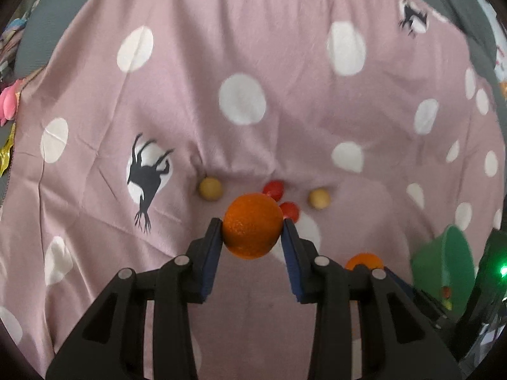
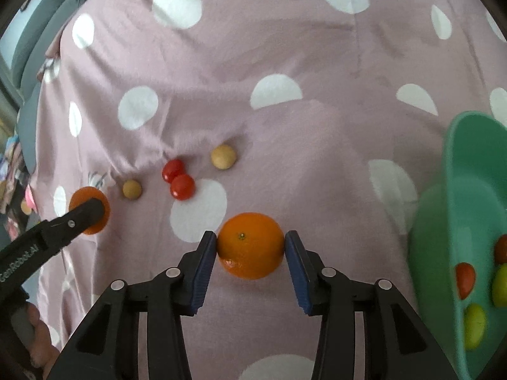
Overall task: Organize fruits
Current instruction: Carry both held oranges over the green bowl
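Both jaws clamped, left gripper (image 1: 252, 226) on one orange (image 1: 252, 224), right gripper (image 2: 251, 245) on another orange (image 2: 250, 245), green bowl's (image 2: 456, 164) fruit visible rightside only.

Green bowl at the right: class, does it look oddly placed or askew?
Yes. The green bowl is tipped up on its side, its opening facing the cloth, not sitting flat. Small red and yellow-green fruits lie against its lower inner wall. Nothing looks spilled or damaged.

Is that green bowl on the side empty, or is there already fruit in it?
Not empty. The green bowl already holds a few small fruits: a red one and yellow-green ones against its inner wall.
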Demonstrator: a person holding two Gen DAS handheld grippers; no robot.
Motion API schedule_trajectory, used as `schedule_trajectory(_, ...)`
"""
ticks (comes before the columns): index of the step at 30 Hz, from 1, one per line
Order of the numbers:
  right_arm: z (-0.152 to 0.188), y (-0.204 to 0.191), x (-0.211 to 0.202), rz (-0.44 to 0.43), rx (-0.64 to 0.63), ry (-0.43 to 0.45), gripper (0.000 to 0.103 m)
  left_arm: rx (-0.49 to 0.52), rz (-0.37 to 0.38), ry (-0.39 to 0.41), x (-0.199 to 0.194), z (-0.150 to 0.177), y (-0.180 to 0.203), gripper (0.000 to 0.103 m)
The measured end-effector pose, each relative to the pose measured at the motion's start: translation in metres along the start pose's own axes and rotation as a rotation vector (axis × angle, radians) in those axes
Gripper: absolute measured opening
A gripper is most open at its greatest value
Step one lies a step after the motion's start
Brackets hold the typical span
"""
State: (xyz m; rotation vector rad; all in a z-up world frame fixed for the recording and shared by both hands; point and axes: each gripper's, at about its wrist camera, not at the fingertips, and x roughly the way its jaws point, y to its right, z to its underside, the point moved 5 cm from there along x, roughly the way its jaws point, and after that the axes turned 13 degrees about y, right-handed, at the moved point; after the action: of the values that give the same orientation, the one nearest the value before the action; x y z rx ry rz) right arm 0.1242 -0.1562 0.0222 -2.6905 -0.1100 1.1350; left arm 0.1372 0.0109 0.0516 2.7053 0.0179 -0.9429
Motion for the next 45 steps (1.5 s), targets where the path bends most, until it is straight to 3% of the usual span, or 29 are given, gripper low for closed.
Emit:
schedule_trajectory(11, -0.025, 0.010, -0.049, -0.030, 0.070, 0.149, 0.045, 0.064, 0.103, 0.036, -0.031, 0.000, 0.043, 0.037)
schedule_trajectory(24, -0.045, 0.050, -0.094, 0.047, 0.130, 0.281, 0.045, 0.159, 0.234, 0.045, -0.053, 0.010, 0.096, 0.038)
schedule_trajectory(36, -0.047, 0.090, -0.115, 0.125, 0.209, 0.323, 0.045, 0.248, 0.388, 0.009, -0.063, 0.034, 0.152, 0.038)
schedule_trajectory(45, -0.046, 0.114, -0.126, 0.169, 0.261, 0.341, 0.045, 0.274, 0.448, -0.035, -0.055, 0.049, 0.183, 0.038)
